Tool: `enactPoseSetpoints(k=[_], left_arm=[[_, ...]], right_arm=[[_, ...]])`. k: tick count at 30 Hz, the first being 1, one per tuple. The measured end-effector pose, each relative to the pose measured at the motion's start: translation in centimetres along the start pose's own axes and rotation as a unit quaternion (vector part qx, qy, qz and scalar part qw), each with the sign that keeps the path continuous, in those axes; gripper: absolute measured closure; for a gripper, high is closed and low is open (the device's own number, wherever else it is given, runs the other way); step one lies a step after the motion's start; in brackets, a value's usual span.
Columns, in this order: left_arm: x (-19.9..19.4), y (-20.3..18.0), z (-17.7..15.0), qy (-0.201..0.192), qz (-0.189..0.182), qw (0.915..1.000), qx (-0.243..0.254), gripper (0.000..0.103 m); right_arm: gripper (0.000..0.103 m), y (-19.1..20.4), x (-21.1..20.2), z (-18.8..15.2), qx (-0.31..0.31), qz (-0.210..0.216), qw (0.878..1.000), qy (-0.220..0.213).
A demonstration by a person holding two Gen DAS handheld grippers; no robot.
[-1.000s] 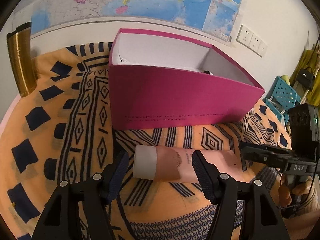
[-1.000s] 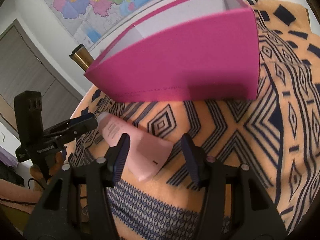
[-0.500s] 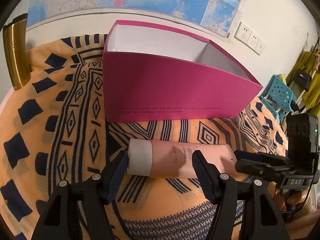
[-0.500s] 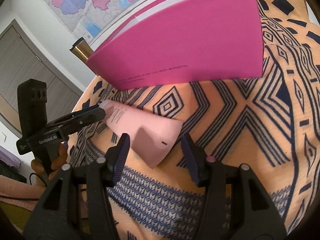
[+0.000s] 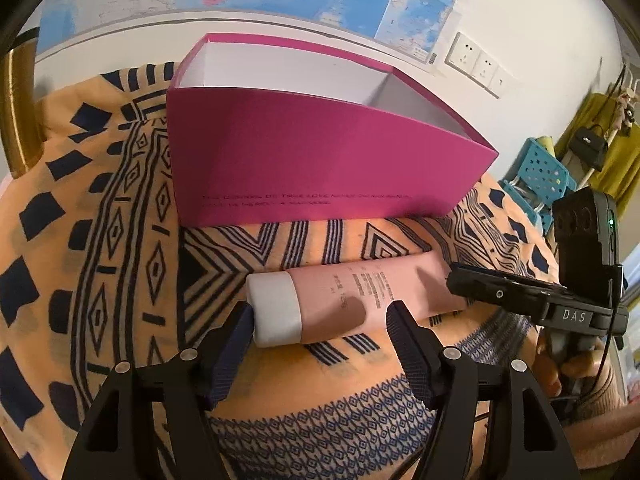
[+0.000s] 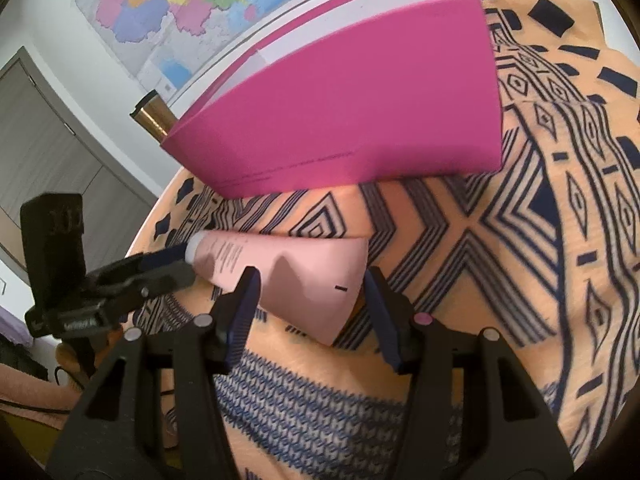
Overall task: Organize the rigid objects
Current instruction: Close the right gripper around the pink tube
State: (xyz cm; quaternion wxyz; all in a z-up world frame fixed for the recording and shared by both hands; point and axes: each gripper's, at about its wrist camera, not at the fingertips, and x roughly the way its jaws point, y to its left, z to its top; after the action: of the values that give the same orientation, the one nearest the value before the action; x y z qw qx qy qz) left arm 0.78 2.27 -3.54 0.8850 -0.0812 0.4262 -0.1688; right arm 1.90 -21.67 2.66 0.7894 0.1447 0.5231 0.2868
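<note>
We keep both grippers, left (image 5: pixel 320 316) and right (image 6: pixel 308 284), open around the pink tube (image 5: pixel 360 296) lying in front of the magenta box (image 5: pixel 320 160).

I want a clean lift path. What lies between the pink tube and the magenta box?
Only bare patterned cloth separates the pink tube from the magenta box; the left wrist view shows this best.

A pink tube (image 5: pixel 360 294) with a white cap (image 5: pixel 274 308) lies flat on its side just ahead of the left gripper's (image 5: pixel 320 320) fingertips. Beyond it stands an open magenta box (image 5: pixel 312 168), upright, white inside
</note>
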Motion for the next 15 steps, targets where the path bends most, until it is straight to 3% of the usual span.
enactPoseSetpoints(k=[8,15], left_arm=[[0.37,0.79,0.11,0.005,0.011,0.9998,-0.017,0.045],[0.45,0.49,0.28,0.005,0.013,0.9998,-0.014,0.046]], right_arm=[[0.048,-0.37,0.3,-0.33,0.0,-0.001,1.0,0.005],[0.048,0.15,0.35,-0.71,-0.012,-0.01,1.0,0.008]])
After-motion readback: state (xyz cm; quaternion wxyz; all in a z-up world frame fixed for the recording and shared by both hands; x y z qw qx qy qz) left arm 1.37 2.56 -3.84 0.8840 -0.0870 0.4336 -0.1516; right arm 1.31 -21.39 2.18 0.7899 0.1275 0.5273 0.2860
